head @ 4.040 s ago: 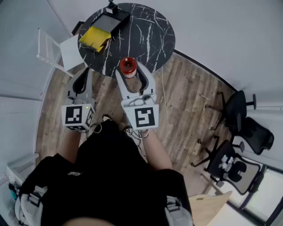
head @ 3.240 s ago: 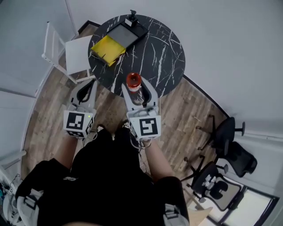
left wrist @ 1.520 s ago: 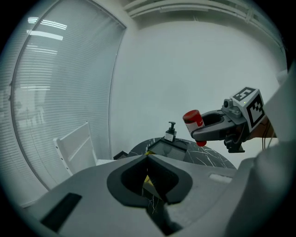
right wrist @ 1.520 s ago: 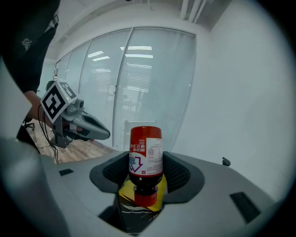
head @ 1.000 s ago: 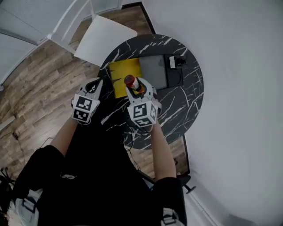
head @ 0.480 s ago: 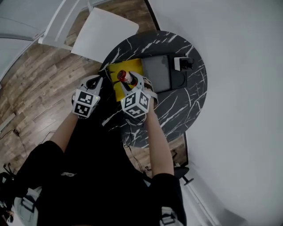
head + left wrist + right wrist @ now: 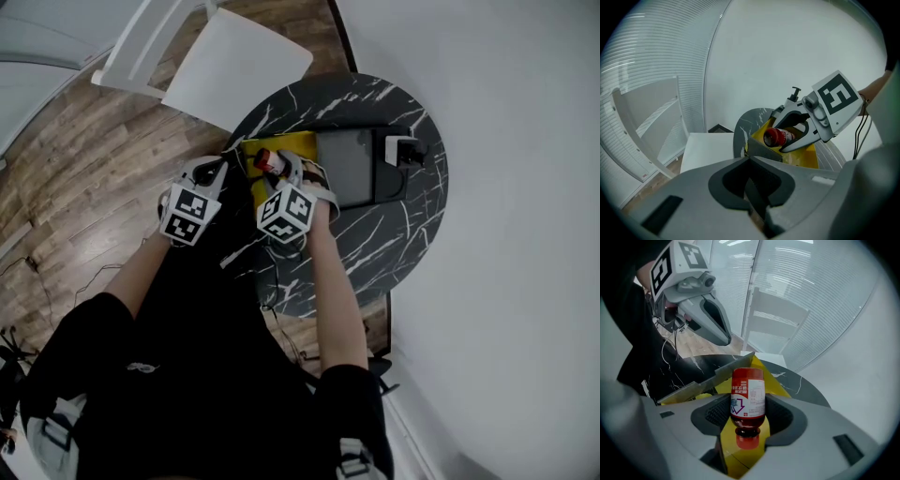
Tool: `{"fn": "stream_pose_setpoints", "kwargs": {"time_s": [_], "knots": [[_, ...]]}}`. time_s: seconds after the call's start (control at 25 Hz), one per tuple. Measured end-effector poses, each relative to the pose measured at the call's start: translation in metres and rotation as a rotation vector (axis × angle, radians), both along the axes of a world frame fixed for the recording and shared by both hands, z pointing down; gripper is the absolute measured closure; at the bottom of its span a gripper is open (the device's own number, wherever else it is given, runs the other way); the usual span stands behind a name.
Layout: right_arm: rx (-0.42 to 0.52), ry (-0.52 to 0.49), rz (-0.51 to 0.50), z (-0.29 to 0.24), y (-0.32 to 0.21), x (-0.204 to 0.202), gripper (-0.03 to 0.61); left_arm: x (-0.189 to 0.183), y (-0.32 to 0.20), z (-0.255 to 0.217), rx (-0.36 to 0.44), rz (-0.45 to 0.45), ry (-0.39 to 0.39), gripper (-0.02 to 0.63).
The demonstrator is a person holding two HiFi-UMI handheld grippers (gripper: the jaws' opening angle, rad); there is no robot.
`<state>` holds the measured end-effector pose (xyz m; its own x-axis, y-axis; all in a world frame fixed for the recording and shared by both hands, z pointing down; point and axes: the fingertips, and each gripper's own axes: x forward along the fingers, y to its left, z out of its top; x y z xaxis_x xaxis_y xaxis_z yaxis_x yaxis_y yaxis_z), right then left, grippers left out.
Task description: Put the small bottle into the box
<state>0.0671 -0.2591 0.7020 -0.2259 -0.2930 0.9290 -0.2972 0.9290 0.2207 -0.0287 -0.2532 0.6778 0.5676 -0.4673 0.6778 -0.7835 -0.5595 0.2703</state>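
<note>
My right gripper (image 7: 279,165) is shut on the small bottle (image 7: 271,160), which has a red cap and a red-and-white label. It holds the bottle tilted over the open yellow box (image 7: 298,146) on the round black marble table (image 7: 375,244). In the right gripper view the bottle (image 7: 747,397) lies between the jaws, cap toward the camera, with the box's yellow inside (image 7: 740,460) below it. My left gripper (image 7: 214,171) is shut and empty, beside the box's left edge. The left gripper view shows the bottle (image 7: 780,137) above the box (image 7: 802,153).
A dark grey flat tray (image 7: 352,169) with a small white device (image 7: 405,150) lies right of the box. A white chair (image 7: 234,66) stands beyond the table on the wood floor. The box's grey cardboard flap (image 7: 712,376) sticks up on its left side.
The person walked up to the table with the bottle in my right gripper. In the last second that gripper moved left over the yellow box and tipped the bottle.
</note>
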Motion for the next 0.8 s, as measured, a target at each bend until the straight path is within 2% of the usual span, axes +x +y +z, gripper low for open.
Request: {"fn": "stream_pose_setpoints", "kwargs": {"time_s": [0.52, 0.8], "knots": [[-0.034, 0.042, 0.011, 0.017, 0.002, 0.004, 0.364, 0.003, 0.008, 0.006, -0.014, 0.035, -0.024, 0.614], [-0.062, 0.029, 0.062, 0.021, 0.008, 0.006, 0.364, 0.004, 0.019, 0.002, -0.011, 0.053, -0.045, 0.614]]}}
